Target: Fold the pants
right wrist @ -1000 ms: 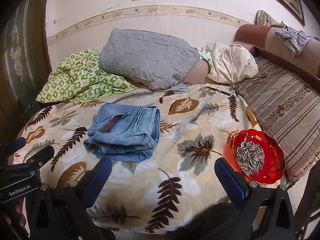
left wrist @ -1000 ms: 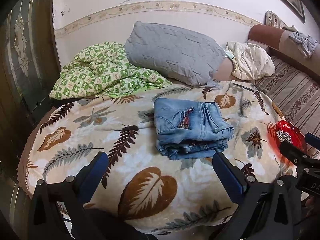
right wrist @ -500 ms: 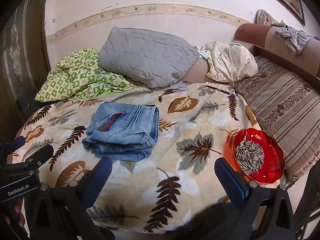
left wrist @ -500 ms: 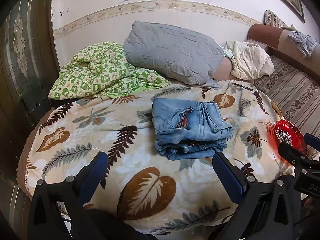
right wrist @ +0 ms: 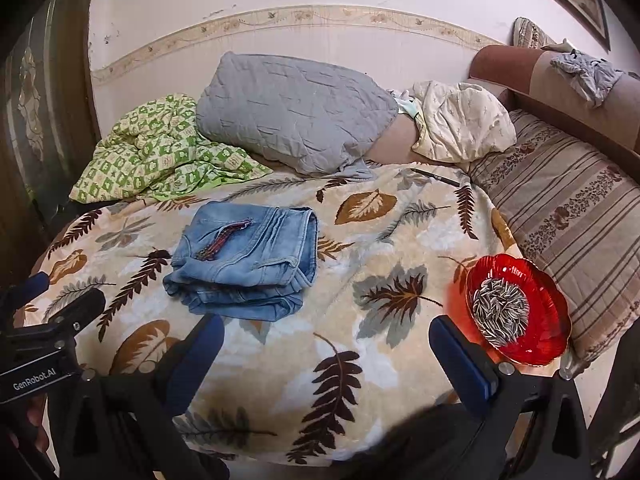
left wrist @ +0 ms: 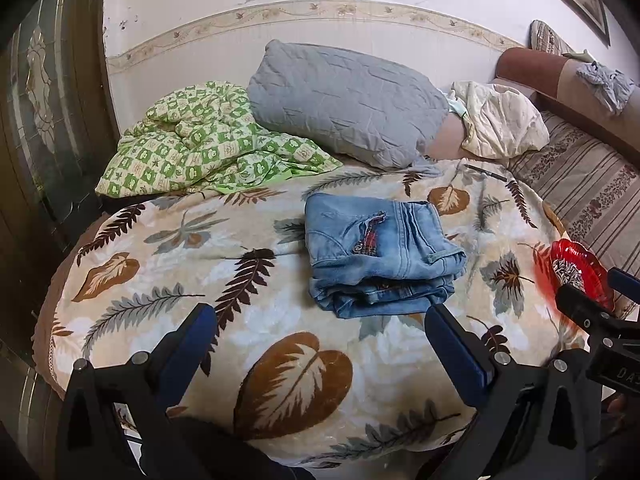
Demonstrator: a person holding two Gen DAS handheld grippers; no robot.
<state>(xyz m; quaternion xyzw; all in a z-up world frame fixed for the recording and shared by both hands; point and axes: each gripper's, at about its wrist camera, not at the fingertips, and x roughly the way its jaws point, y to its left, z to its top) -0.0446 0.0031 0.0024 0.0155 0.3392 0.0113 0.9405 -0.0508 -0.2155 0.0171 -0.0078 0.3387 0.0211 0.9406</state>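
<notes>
1. The folded light-blue denim pants (left wrist: 380, 254) lie mid-bed on the leaf-print blanket (left wrist: 240, 352).
2. Left gripper (left wrist: 320, 334) and right gripper (right wrist: 326, 346) hang back, jaws wide, empty.
3. Another grab could probably spring the stack's loose layers.

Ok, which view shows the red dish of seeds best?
The right wrist view: the whole red dish and its seeds lie in plain sight on the leaf blanket. In the left wrist view the right claw's body hides part of the dish at the frame edge.
</notes>
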